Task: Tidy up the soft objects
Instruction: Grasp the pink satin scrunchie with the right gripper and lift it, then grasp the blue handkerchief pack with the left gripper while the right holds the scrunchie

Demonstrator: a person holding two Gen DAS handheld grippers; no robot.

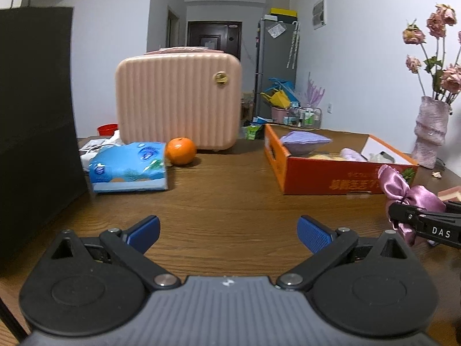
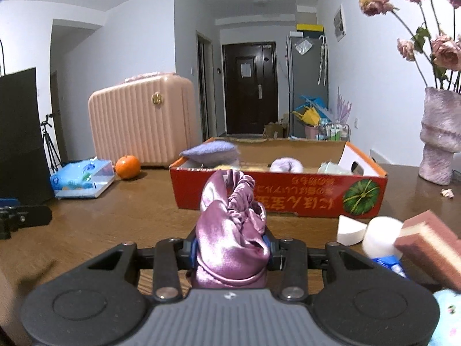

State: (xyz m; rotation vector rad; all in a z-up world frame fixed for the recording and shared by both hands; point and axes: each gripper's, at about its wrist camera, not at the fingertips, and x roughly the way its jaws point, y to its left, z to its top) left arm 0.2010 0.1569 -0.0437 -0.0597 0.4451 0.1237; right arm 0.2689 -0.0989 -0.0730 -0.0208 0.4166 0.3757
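Left wrist view sits low over the desk (image 1: 230, 196), facing along it toward the pink case (image 1: 178, 101) and far door, with the orange box (image 1: 340, 178) off to its right. Right wrist view, equally low, faces the same box (image 2: 276, 193) head-on and near. Both share the case (image 2: 141, 121), box and hallway.

Glossy satin scrunchie (image 2: 230, 225), matt cardboard box (image 2: 276, 193), polished wooden table (image 1: 230, 201)

Pink sponge (image 2: 432, 248) cut by right edge; right gripper (image 2: 230, 249) pads hidden behind scrunchie (image 2: 230, 230).
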